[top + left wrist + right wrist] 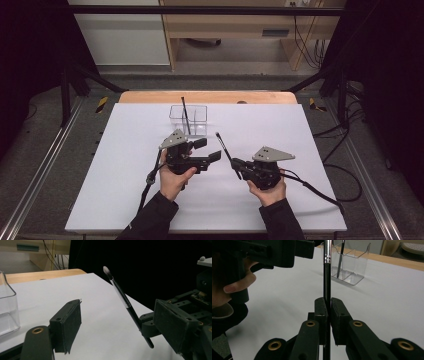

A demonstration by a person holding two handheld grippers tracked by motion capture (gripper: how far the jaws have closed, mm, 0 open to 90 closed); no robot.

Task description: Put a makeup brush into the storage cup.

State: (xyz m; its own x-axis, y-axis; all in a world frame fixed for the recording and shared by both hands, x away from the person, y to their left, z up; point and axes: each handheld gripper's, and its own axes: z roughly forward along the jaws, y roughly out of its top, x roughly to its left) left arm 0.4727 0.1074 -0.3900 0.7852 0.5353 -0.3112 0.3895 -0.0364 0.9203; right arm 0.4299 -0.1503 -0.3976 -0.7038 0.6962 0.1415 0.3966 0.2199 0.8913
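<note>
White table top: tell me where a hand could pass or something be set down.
The white table top is bare along its left side, its right side and the near edge between the forearms. It is crowded mid-table: the clear organizer, the open left tongs and the right tongs shut on a brush.

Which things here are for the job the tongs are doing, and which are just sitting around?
For the job, as far as I can judge:
right tongs, shut on a brush
left tongs, open
clear box with another brush standing in it

Just around:
white table sheet
wooden furniture behind
cables on the floor
</note>
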